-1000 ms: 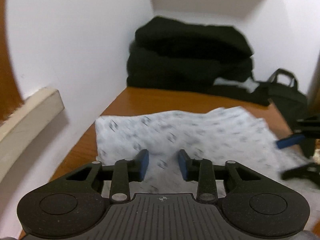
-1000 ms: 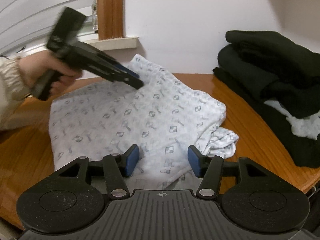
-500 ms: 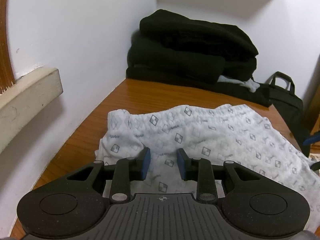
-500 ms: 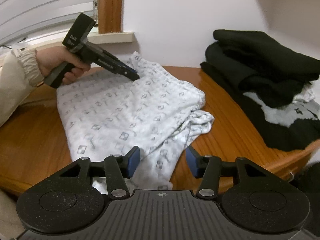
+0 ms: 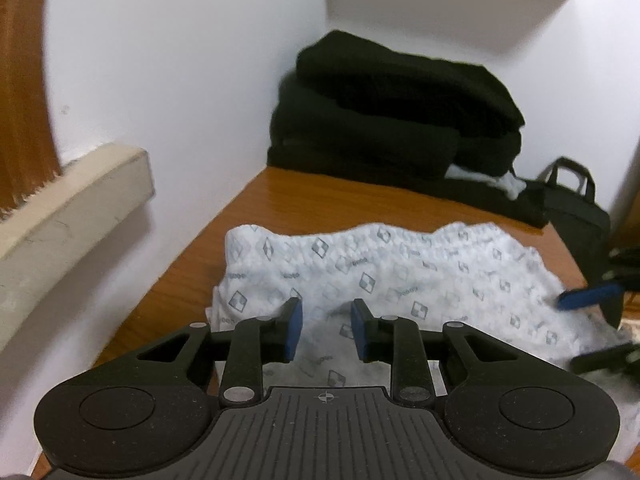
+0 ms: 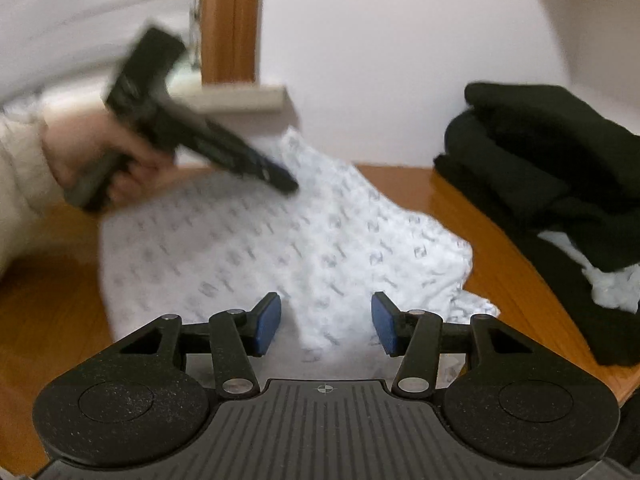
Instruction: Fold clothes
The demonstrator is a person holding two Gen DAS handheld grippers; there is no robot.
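A white garment with a grey diamond print (image 5: 420,280) lies rumpled on the wooden table (image 5: 288,196). My left gripper (image 5: 326,330) hovers over its left end, jaws apart, with a low ridge of cloth showing between the pads but not pinched. In the right wrist view a hand (image 6: 100,160) holds this left gripper (image 6: 280,178), blurred, with its tip at the garment's (image 6: 280,248) far corner. My right gripper (image 6: 326,324) stands open over the garment's near edge, nothing between its pads. Its blue pad (image 5: 588,296) shows at the right edge of the left wrist view.
A pile of folded black clothes (image 5: 400,120) sits at the table's far end against the wall, also seen in the right wrist view (image 6: 560,168). A black bag (image 5: 576,208) stands beside it. A pale window sill (image 5: 72,196) juts out on the left.
The right gripper has shifted back over the garment's near edge, and its blue pad is back at the right edge of the left wrist view. The left gripper has stayed in about the same place.
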